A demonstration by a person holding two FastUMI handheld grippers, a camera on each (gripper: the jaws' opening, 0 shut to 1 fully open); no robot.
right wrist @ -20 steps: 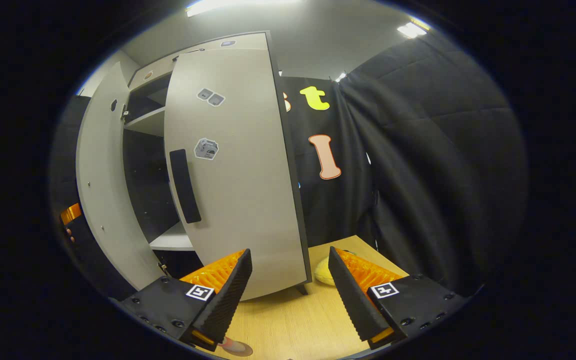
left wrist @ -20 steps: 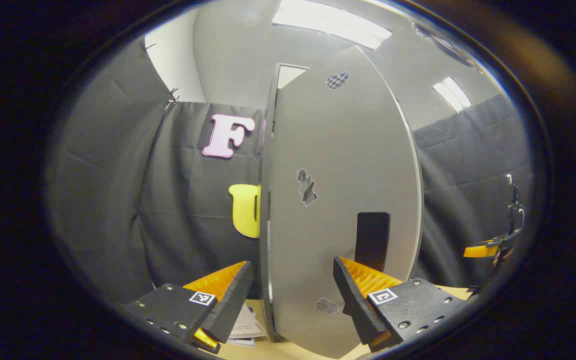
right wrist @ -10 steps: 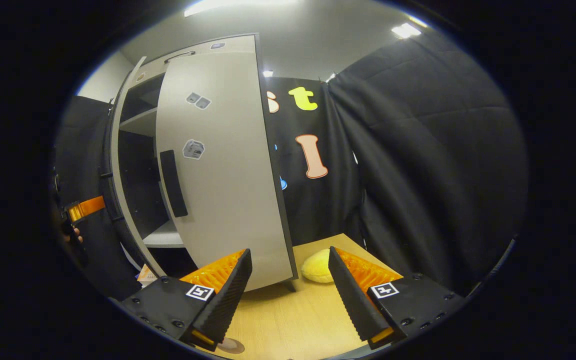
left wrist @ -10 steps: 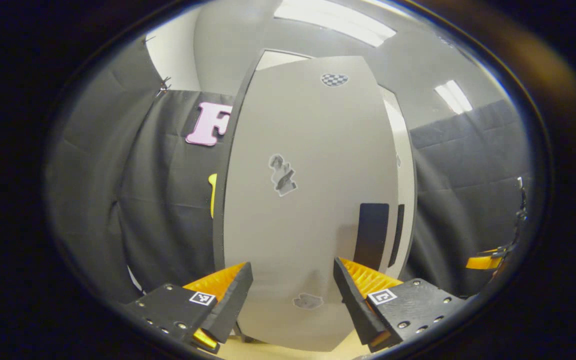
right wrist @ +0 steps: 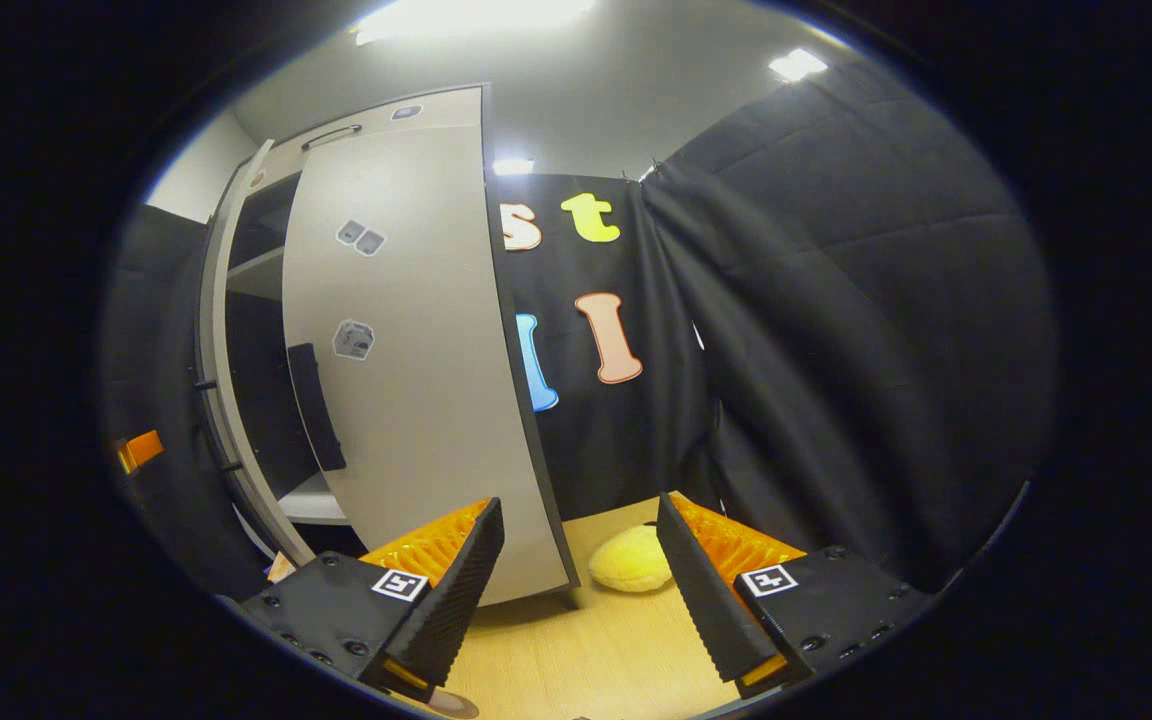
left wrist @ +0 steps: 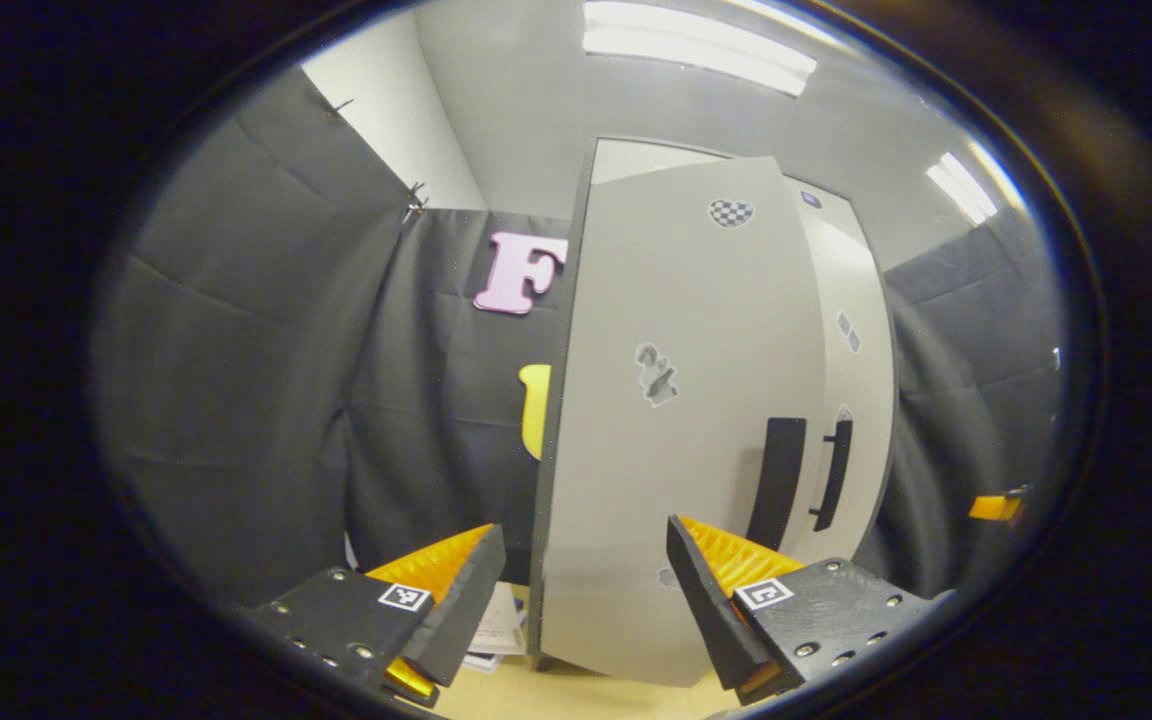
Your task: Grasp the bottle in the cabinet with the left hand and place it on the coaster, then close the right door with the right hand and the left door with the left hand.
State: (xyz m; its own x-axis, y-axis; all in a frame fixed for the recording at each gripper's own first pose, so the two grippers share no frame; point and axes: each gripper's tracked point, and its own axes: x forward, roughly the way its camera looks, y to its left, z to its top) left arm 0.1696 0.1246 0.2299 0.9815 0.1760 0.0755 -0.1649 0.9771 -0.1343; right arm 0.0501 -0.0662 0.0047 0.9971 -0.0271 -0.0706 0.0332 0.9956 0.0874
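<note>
The left gripper [left wrist: 586,590] is spread wide before the left door [left wrist: 681,440], holding nothing. The right gripper [right wrist: 581,580], also wide and empty, faces the right door [right wrist: 406,400], ajar. Black cloth [right wrist: 836,330] walls the booth; a yellow toy [right wrist: 631,560] lies on the wooden table [right wrist: 596,650].

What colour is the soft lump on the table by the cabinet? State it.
Pale yellow; the lump shows best in the right gripper view.

Matt grey cabinet doors [left wrist: 676,420], pale wood-grain table [right wrist: 596,650].
</note>
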